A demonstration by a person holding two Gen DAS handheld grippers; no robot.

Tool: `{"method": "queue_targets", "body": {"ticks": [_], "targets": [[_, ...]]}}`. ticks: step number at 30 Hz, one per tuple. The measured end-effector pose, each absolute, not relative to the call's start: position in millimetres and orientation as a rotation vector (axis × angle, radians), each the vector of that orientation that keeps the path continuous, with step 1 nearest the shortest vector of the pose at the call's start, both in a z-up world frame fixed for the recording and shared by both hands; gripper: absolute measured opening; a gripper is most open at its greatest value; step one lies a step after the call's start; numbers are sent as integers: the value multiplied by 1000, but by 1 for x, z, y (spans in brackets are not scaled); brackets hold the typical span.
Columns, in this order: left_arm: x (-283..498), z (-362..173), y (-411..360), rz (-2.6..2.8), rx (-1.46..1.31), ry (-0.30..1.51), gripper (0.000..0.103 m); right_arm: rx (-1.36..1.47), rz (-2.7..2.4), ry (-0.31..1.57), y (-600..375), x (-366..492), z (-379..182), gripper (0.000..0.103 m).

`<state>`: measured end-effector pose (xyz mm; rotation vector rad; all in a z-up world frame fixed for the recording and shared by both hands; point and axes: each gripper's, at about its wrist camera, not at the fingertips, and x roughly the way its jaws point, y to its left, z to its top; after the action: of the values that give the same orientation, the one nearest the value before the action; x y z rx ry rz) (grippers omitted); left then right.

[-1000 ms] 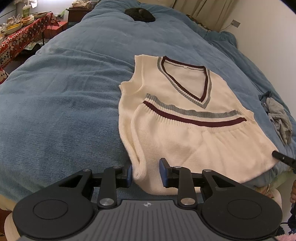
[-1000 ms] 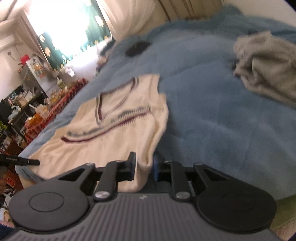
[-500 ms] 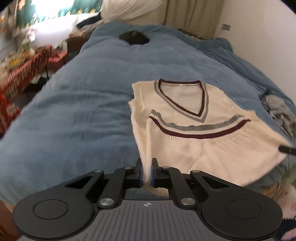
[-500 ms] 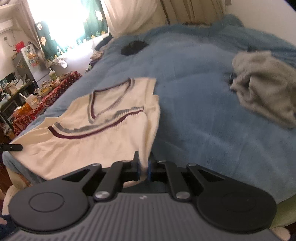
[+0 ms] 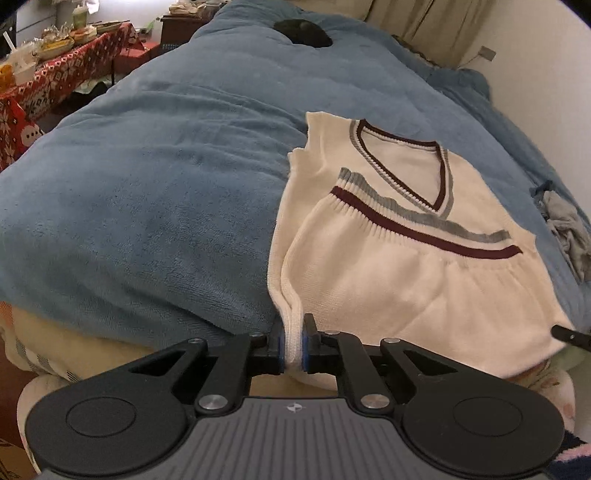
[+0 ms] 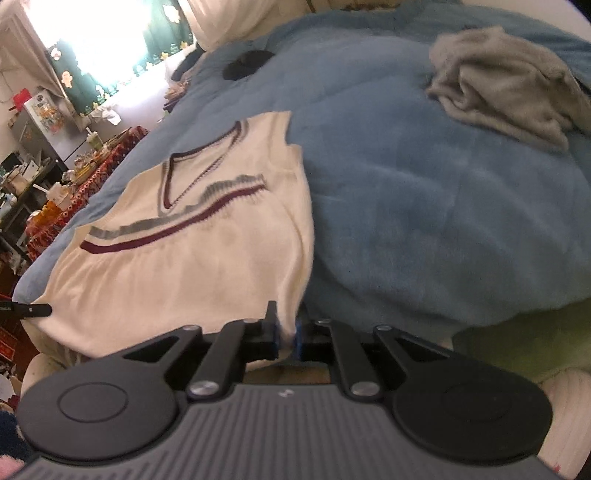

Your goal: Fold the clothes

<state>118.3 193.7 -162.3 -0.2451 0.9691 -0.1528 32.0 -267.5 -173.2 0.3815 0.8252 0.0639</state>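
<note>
A: What had changed?

B: A second before, both jaws stood apart; now the left hand-held gripper (image 5: 293,350) was clamped on the vest (image 5: 399,236) fold's near corner, and the right hand-held gripper (image 6: 285,334) was pinched on the other. The fold was ready to be carried onward.

A: And around it?

B: The vest was spread on the bed (image 5: 155,192), half folded. A grey garment (image 6: 502,81) and a dark object (image 5: 301,31) were lying well apart; nothing was seen blocking.

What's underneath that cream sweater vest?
The cream vest lies on a blue blanket spread over the bed. Its striped hem is folded up over its own front. Whatever lies beneath the vest's middle is covered.
</note>
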Motion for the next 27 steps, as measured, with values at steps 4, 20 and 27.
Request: {"method": "queue_targets", "body": {"ticks": [4,20,27], "targets": [[118,-154,203,-122,-210,978,16,362,53,820,-269,26,-167,15],[176,-102,167,-240,-71,816,36,226,63,698,-271,70,-114,29],[239,-141,145,-284,-62,917,37,244,107,753,-258,131,-136,34]]}}
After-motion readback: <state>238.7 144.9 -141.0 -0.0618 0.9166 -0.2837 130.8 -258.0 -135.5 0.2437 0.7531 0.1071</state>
